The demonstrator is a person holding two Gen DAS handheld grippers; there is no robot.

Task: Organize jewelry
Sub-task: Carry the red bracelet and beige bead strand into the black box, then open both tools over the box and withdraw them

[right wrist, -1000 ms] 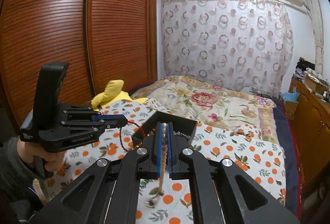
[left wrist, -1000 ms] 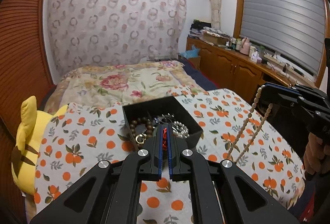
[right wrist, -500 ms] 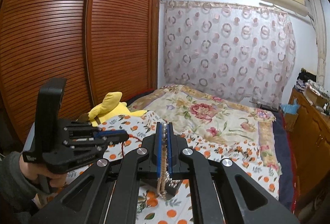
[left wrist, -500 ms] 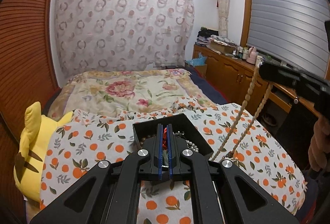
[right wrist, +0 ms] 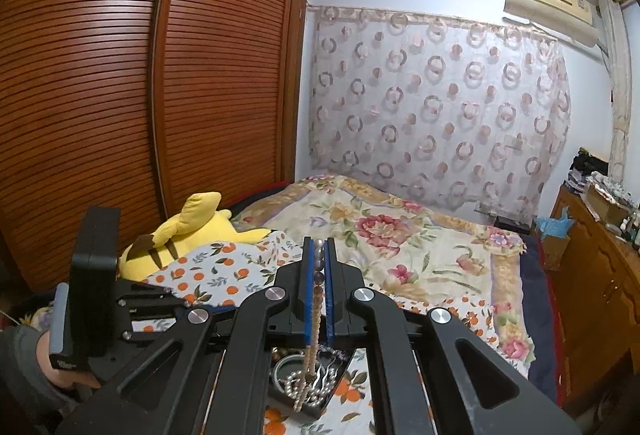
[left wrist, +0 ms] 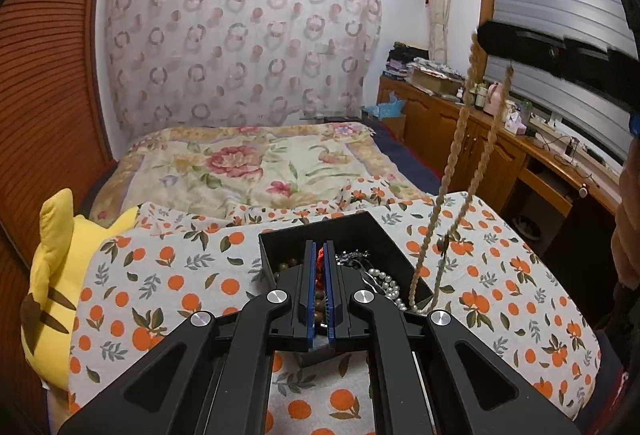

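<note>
The left claw (left wrist: 319,267) is pinching a red cord bracelet (left wrist: 319,262) between its blue-lined fingers, the gap narrow, directly above the black square jewelry box (left wrist: 394,239). The box is sitting on an orange-and-leaf printed white cloth (left wrist: 168,275) spread over the foot of the bed. Inside it, a white pearl strand (left wrist: 385,285) is lying at the right, brown wooden beads (left wrist: 286,266) at the left, and a silvery chain (left wrist: 352,256) is showing toward the back.

The right claw (right wrist: 319,275) is gripping a long beige beaded necklace (right wrist: 312,351), its fingers closed narrowly on the strand; larger pearly and dark beads are sitting between the pads, and the rest is hanging down to the box below. In the left wrist view, the same necklace (left wrist: 460,139) is dangling in two blurred strands from the right claw (left wrist: 486,39) at the upper right, its lower end reaching the box's right edge.

A yellow plush toy with a black-tipped ear (right wrist: 188,231) is lying at the bed's left side, by the brown slatted wardrobe doors (right wrist: 120,95). A floral quilt (right wrist: 400,243) is covering the far part of the bed, with a ring-patterned curtain (right wrist: 440,107) behind it.

Small white writing is showing on the left claw's body in the right wrist view, too small to read.
</note>
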